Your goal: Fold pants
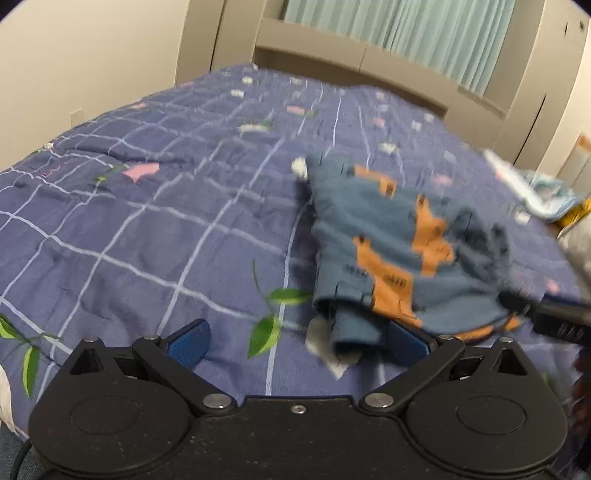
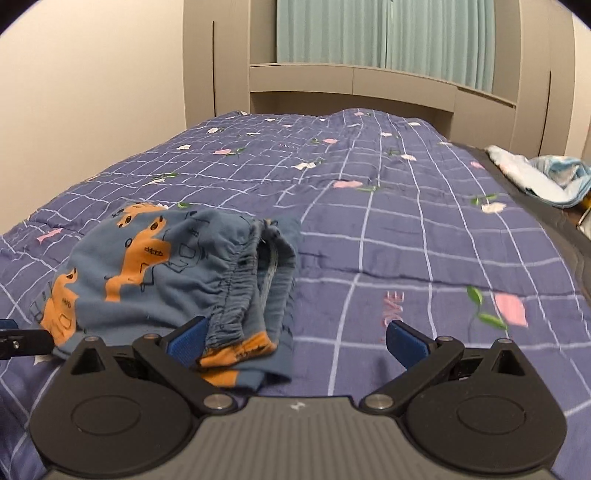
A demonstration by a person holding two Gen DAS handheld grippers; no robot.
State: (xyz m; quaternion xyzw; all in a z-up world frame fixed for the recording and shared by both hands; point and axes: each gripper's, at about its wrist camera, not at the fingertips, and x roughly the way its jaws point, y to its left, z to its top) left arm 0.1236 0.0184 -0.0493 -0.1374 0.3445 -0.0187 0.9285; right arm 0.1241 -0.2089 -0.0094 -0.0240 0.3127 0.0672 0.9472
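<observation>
Small blue pants with orange print lie folded in a bundle on the purple checked bedspread. In the left wrist view my left gripper is open and the pants' near edge rests over its right finger. In the right wrist view the pants lie at the lower left, elastic waistband facing right. My right gripper is open, its left finger touching the pants' near edge. The right gripper's tip shows in the left wrist view.
The bed fills both views, with a beige headboard and green curtains behind. A heap of light blue and white laundry lies at the bed's right edge. A wall runs along the left.
</observation>
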